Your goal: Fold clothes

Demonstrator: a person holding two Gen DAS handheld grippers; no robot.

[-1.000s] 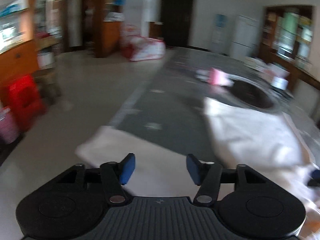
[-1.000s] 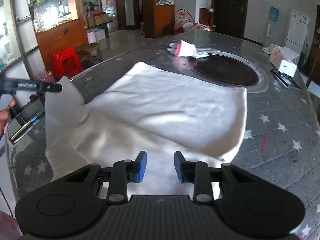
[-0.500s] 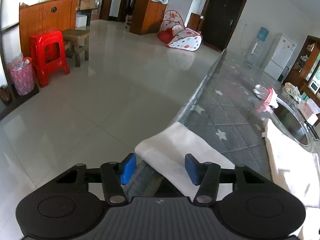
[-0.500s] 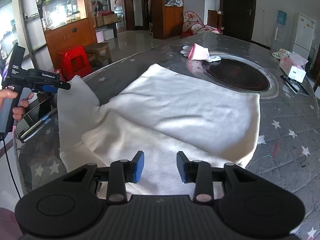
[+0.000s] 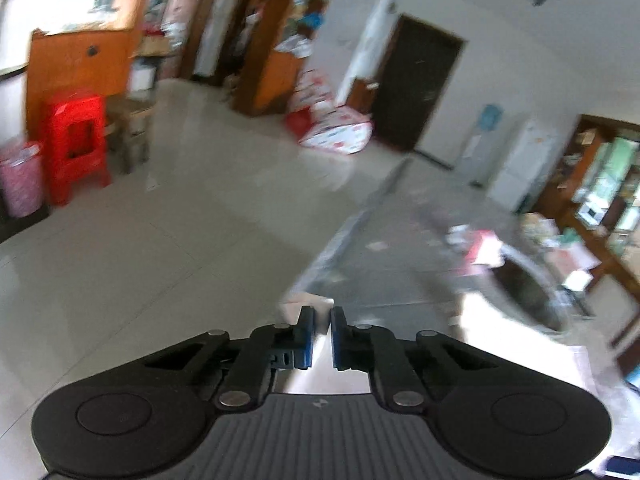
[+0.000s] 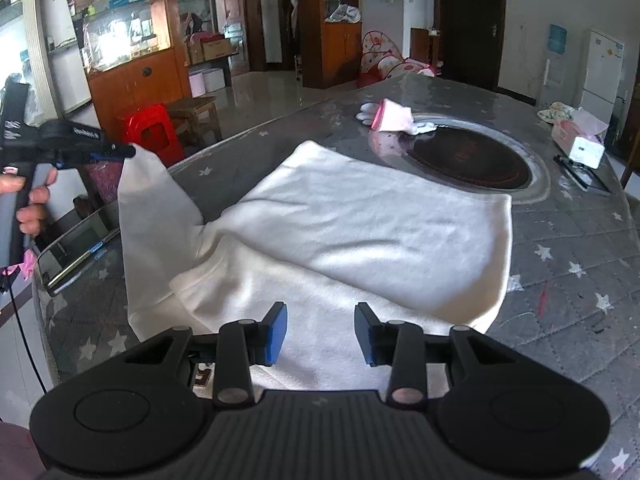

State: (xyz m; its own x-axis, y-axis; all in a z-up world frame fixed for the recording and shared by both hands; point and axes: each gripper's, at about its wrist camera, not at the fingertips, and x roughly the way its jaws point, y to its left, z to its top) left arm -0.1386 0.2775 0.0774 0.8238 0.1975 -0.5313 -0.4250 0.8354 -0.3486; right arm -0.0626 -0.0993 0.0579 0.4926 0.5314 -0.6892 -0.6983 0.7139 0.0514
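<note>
Left claw [image 6: 130, 151] grips garment corner
Closed on white garment [image 6: 360, 216], lifted off table [image 6: 580, 240]; right claw [image 6: 320, 330] open above it.

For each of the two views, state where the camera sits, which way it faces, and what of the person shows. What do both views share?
Left wrist: on the left gripper, facing floor and table edge; white garment pinched; no body shows.
Right wrist: on the right gripper, open above the garment, facing across the table; a hand shows.
Shared: garment, table, red stool.
</note>
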